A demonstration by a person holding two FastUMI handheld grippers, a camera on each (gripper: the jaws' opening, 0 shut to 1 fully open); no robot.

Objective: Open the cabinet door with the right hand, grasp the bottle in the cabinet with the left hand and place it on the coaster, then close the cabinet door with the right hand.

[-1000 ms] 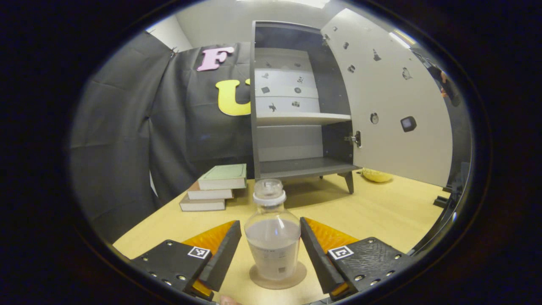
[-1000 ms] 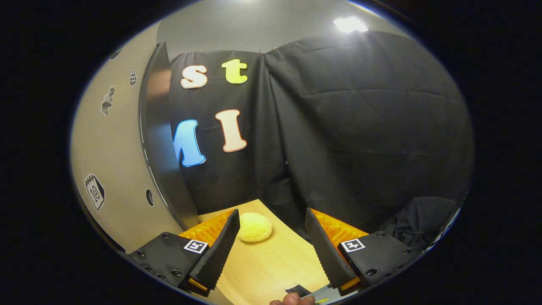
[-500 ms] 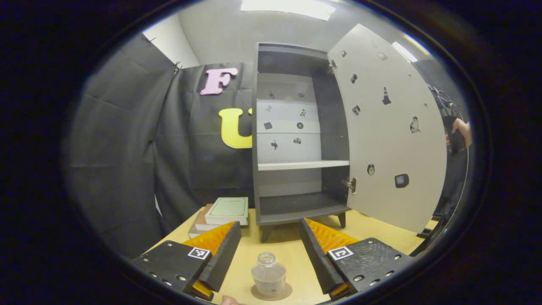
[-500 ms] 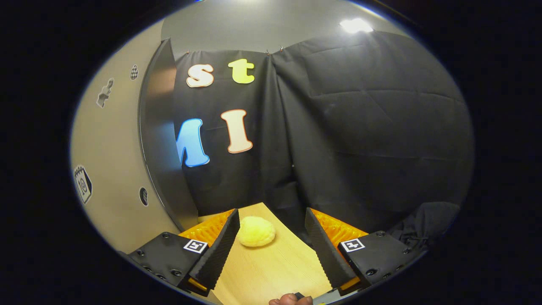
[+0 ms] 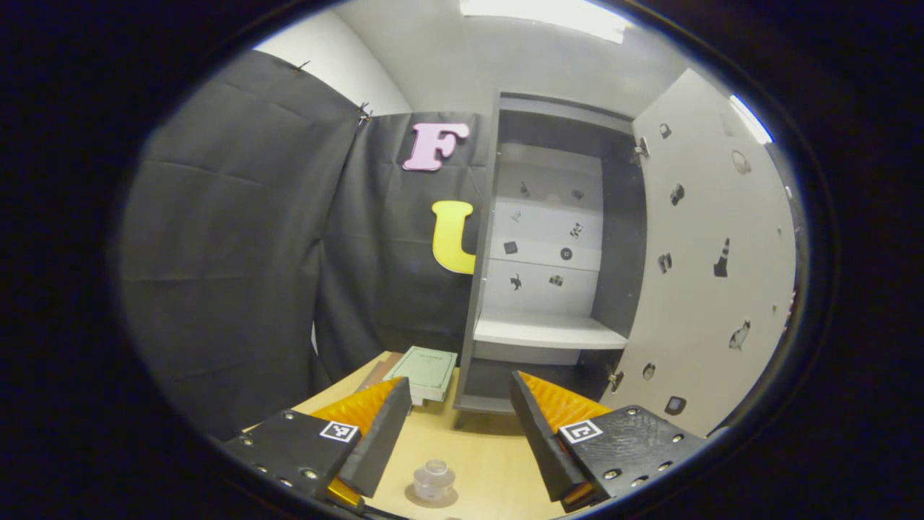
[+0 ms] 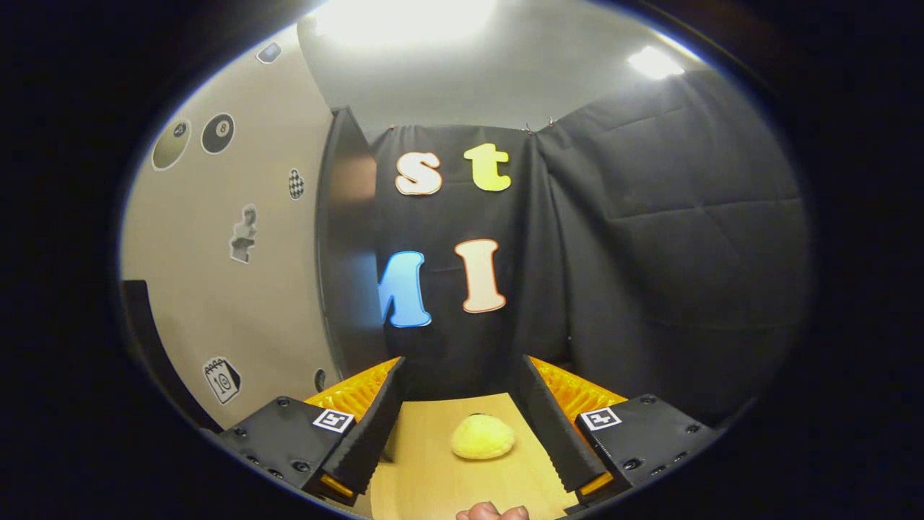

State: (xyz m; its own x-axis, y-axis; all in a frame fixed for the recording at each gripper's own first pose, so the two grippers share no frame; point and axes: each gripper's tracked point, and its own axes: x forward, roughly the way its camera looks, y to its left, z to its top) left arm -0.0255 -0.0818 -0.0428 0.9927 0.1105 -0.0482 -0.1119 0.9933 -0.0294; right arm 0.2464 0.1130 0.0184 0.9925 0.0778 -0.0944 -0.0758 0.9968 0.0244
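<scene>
In the left gripper view, the left gripper [image 5: 455, 433] has pulled well back and up from the bottle [image 5: 434, 479] over the last second. A second ago the bottle stood between its spread fingers; now it is small and low at 6 o'clock, apart from both fingers, standing upright on the coaster [image 5: 432, 497]. The jaws are wide open and hold nothing. That reads as the placing step done and the release made cleanly.

Moving rightward, the stack of books [image 5: 422, 372] lies on the table [image 5: 491, 462] at about 11 o'clock from the bottle, just beside the cabinet [image 5: 548, 245]. The cabinet stands open, its shelves bare apart from stickers on the back panel. The cabinet door [image 5: 711, 253] is swung wide at 3 o'clock.

In the right gripper view, the right gripper [image 6: 458, 433] is likewise wide open and empty. It has turned since a second ago: the inner face of the door [image 6: 238, 238] now spreads from 9 to 11 o'clock, with its free edge near the middle, and the yellow sponge-like lump [image 6: 483, 438] on the table sits between the fingers at 6 o'clock, farther off, not held. A fingertip of the person's hand [image 6: 492, 513] shows at the very bottom.

What remains, by my judgement, is the closing: the right gripper must get outside the door's free edge and push it round to shut. The bottle stands well forward of the cabinet, so I judge the door's swing unlikely to meet it.
</scene>
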